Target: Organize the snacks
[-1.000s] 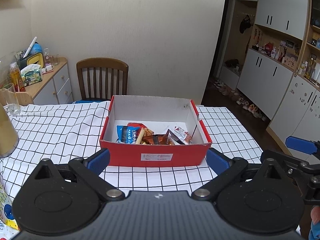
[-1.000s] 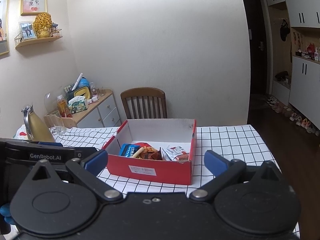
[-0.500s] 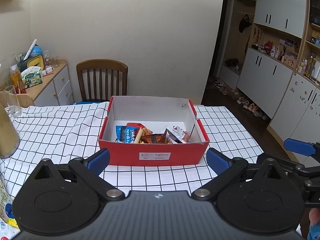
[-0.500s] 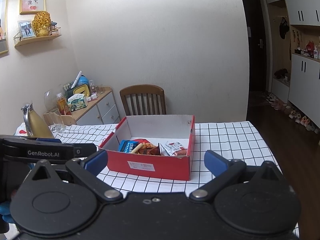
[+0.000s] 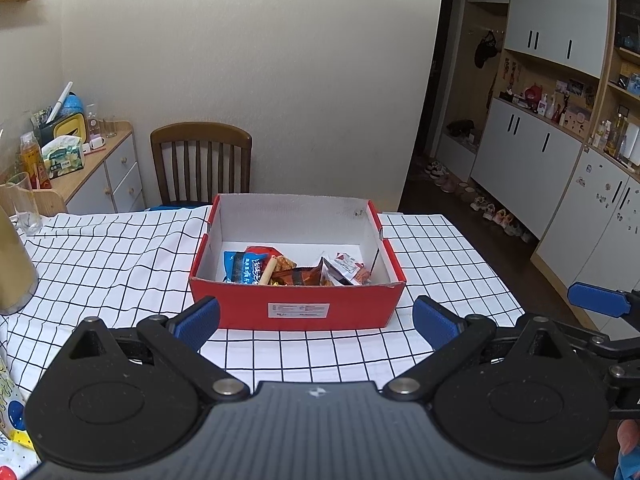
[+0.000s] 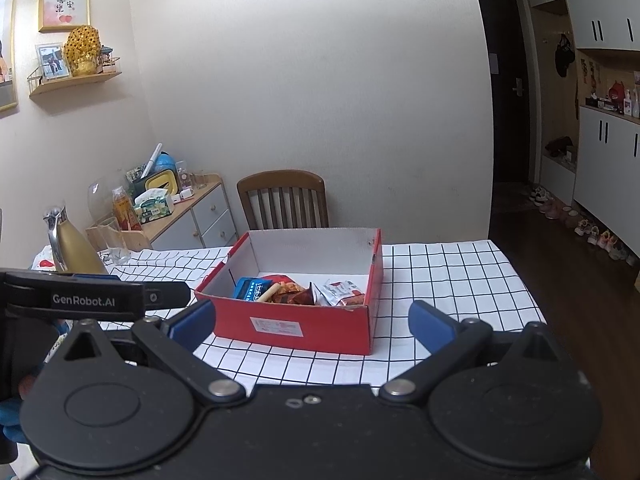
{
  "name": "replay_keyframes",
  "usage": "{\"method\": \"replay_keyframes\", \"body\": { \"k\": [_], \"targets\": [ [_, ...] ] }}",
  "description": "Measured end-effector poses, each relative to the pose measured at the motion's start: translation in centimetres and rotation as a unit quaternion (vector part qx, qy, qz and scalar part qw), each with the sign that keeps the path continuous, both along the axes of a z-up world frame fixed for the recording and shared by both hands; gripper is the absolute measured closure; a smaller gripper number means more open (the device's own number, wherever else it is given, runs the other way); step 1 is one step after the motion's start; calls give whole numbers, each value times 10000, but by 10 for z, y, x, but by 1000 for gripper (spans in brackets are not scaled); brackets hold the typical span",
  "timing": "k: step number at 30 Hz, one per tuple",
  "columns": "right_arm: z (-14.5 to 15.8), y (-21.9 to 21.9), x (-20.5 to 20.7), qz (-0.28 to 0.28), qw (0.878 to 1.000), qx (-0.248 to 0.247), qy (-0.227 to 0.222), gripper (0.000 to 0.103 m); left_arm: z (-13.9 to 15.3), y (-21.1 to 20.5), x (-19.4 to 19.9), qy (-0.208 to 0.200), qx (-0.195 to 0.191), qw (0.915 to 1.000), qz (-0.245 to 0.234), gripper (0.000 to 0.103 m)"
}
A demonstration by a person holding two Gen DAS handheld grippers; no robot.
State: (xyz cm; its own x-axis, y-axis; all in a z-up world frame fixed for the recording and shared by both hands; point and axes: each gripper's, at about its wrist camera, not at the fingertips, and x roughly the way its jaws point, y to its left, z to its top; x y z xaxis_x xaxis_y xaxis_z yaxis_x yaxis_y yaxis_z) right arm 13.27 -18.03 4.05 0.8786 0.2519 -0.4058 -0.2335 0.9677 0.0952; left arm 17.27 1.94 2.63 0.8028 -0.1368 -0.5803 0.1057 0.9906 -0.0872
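A red box (image 5: pixel 298 312) with white inner walls stands on the checked tablecloth (image 5: pixel 120 264). Several snack packets lie inside it, among them a blue packet (image 5: pixel 245 267) and a white and red packet (image 5: pixel 347 269). The box also shows in the right wrist view (image 6: pixel 292 326), with the blue packet (image 6: pixel 252 289) inside. My left gripper (image 5: pixel 316 326) is open and empty, held just in front of the box. My right gripper (image 6: pixel 311 326) is open and empty, in front of the box and to its right. The left gripper's body (image 6: pixel 96 300) shows at the left of the right wrist view.
A wooden chair (image 5: pixel 201 162) stands behind the table. A gold jug (image 6: pixel 72 248) and a glass (image 6: pixel 114 240) stand at the table's left. A cabinet (image 5: pixel 100 168) with clutter is at the far left. The table's right edge (image 5: pixel 496 276) drops to the floor.
Both grippers have drawn back a little from the box and risen slightly. Both stay open and empty. The box and snacks have not moved.
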Motion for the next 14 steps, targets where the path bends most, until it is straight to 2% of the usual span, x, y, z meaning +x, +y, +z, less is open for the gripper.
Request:
{"method": "replay_keyframes", "body": {
  "k": [14],
  "targets": [
    [-4, -21, -12, 18, 9999, 35, 94, 0, 0, -15, -16, -14, 93, 9996, 250, 0]
  ]
}}
